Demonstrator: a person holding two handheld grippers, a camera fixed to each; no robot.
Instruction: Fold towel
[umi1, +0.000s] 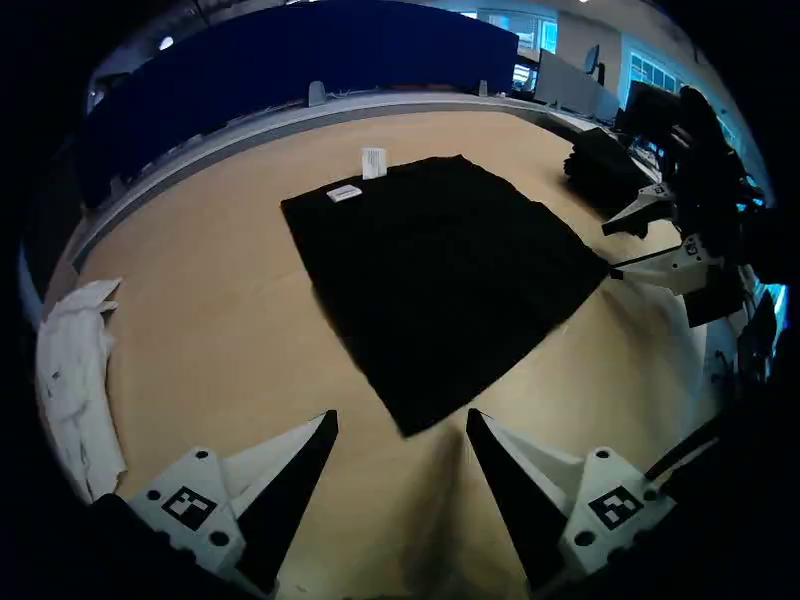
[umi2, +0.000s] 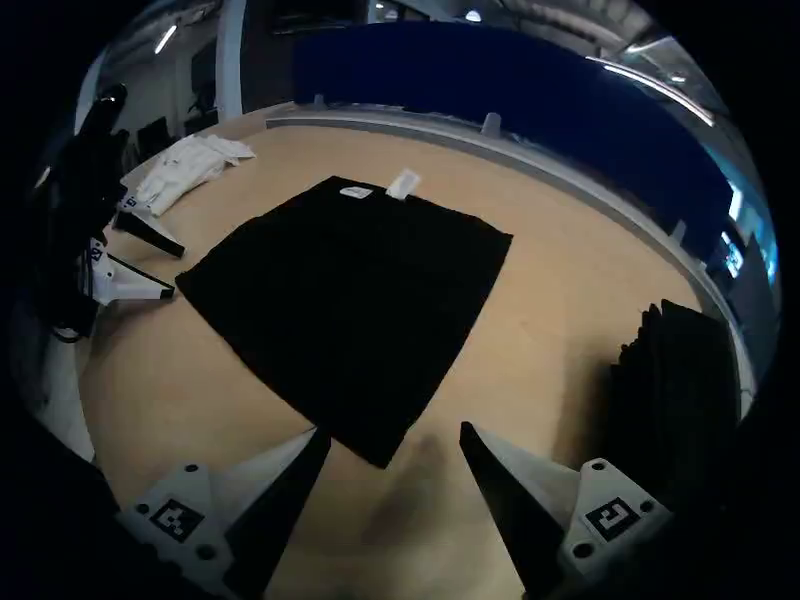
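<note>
A black towel (umi1: 440, 280) lies spread flat on the wooden table (umi1: 220, 300), with a white label (umi1: 343, 193) at its far edge. My left gripper (umi1: 400, 415) hovers open just above one near corner, and its fingers press on nothing. In the right gripper view the same towel (umi2: 350, 290) lies flat, and my right gripper (umi2: 391, 430) stands open over another corner. Each view also catches the other gripper at the towel's side edge: the right gripper (umi1: 608, 250) and the left gripper (umi2: 178, 272), both open and held by a person.
A heap of white towels (umi1: 75, 380) lies at the table's edge, also visible as white towels (umi2: 185, 165). A stack of folded black towels (umi2: 675, 400) sits at the opposite side. A blue partition (umi2: 500, 70) runs behind the table's far curved edge.
</note>
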